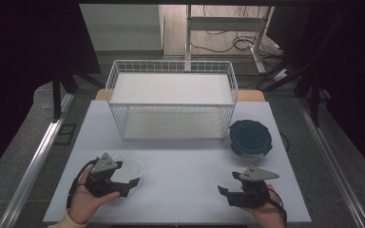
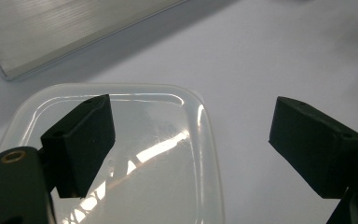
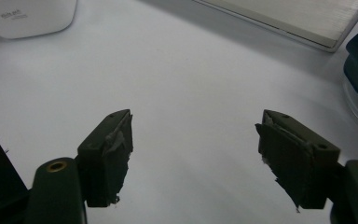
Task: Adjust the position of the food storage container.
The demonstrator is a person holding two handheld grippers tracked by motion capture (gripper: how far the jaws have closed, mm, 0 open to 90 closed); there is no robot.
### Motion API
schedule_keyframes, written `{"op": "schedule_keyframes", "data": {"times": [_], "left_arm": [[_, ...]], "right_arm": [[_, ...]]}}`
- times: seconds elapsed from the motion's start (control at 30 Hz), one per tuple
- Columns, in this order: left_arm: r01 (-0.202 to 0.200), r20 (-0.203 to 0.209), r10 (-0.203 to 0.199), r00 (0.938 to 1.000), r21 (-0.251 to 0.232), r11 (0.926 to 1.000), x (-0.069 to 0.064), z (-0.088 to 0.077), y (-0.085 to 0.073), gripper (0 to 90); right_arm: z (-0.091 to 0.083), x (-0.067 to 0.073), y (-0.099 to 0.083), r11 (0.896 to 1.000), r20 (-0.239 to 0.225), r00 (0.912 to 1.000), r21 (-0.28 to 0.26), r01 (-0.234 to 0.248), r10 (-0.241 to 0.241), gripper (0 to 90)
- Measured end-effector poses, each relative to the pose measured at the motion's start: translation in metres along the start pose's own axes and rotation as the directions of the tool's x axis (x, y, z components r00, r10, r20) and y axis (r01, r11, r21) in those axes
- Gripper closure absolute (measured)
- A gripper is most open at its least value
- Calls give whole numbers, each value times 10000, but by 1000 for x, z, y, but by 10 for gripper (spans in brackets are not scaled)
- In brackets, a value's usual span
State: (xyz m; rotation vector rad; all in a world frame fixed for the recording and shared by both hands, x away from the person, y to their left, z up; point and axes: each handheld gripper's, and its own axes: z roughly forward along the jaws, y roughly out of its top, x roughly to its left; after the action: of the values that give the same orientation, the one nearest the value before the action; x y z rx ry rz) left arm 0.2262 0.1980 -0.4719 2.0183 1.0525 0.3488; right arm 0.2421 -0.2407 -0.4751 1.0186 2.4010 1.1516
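Reaching is the step in hand, as we judge it: our left gripper (image 2: 191,140) hangs over the clear container (image 2: 121,158) at the surface's (image 1: 185,171) near left, jaws apart astride its rim, not pressing. Our right gripper (image 3: 193,154) waits with jaws apart over bare surface. Next we need to lower and close on the rim.

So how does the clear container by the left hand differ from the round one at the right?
The clear container is squarish with rounded corners and has no lid; the round container wears a dark teal lid. The clear one sits at the near left, under the open left tongs; the round one stands beside the wire basket, untouched. Both rest on the white table.
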Motion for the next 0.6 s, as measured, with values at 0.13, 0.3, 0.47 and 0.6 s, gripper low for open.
{"op": "schedule_keyframes", "data": {"times": [0.13, 0.3, 0.47, 0.6], "left_arm": [[-85, 121, 86, 9999, -58, 9999, 4, -1, 2, 141], [-63, 63, 63, 10000, -134, 9999, 9, -3, 3, 143], [33, 32, -32, 10000, -137, 9999, 10, -5, 0, 146], [-40, 69, 40, 10000, -12, 10000, 6, -4, 0, 146]], "right_arm": [[-2, -6, 4, 9999, 111, 9999, 100, -41, 40, 275], [-19, -20, 22, 10000, 817, 9967, -66, -14, 19, 301], [-34, -56, 54, 9991, 1415, 9890, -110, -419, 430, 343], [-36, -92, 77, 9968, 1881, 9794, 175, -778, 732, 408]]}}
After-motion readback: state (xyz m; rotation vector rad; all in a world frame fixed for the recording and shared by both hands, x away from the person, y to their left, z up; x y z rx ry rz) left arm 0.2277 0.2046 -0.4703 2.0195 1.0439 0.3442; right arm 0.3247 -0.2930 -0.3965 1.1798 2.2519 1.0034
